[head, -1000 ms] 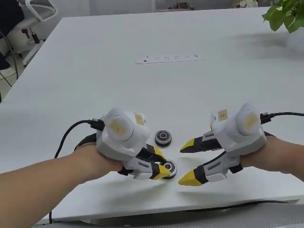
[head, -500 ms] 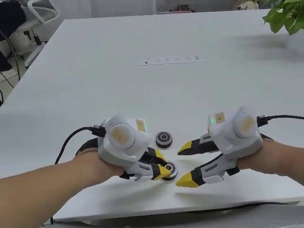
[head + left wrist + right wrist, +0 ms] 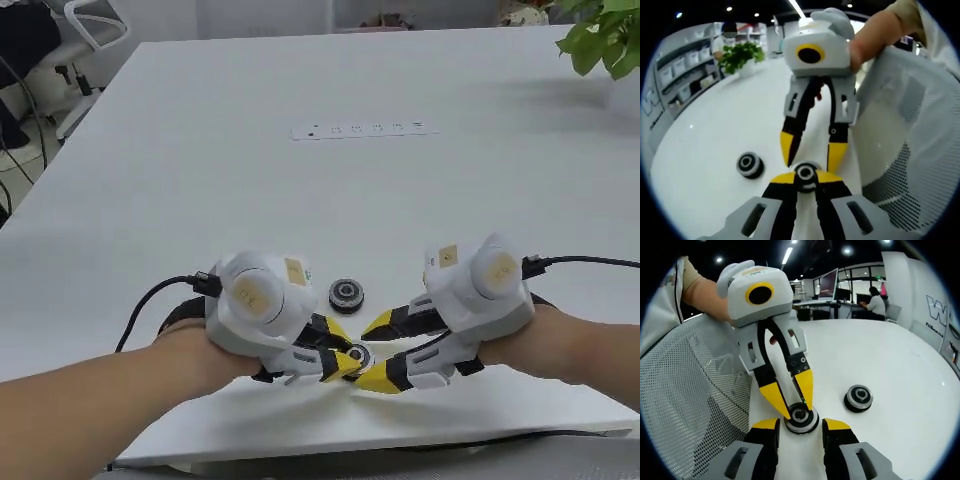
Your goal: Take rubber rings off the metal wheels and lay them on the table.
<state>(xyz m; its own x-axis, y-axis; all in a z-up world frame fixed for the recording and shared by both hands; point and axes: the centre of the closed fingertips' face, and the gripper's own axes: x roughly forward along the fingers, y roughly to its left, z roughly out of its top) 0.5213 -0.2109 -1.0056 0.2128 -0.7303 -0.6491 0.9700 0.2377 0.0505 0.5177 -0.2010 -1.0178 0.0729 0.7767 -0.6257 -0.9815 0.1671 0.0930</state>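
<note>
A small metal wheel with a black rubber ring (image 3: 356,357) lies near the table's front edge. My left gripper (image 3: 340,358) is shut on this wheel (image 3: 806,175); its yellow tips press both sides. My right gripper (image 3: 368,352) faces it from the right, open, with one tip on each side of the same wheel (image 3: 801,419). I cannot tell whether the right tips touch the ring. A second ringed wheel (image 3: 346,293) lies free on the table just behind the grippers; it also shows in the left gripper view (image 3: 750,164) and the right gripper view (image 3: 858,397).
A white power strip (image 3: 357,129) lies mid-table and a green plant (image 3: 605,35) stands at the far right corner. Cables trail from both grippers. The table's front edge (image 3: 400,425) runs just below the held wheel. A mesh chair back (image 3: 695,405) is behind the person.
My right gripper has moved left and its jaws have narrowed until they straddle the wheel that the left gripper holds. The left gripper and both wheels have stayed put.
</note>
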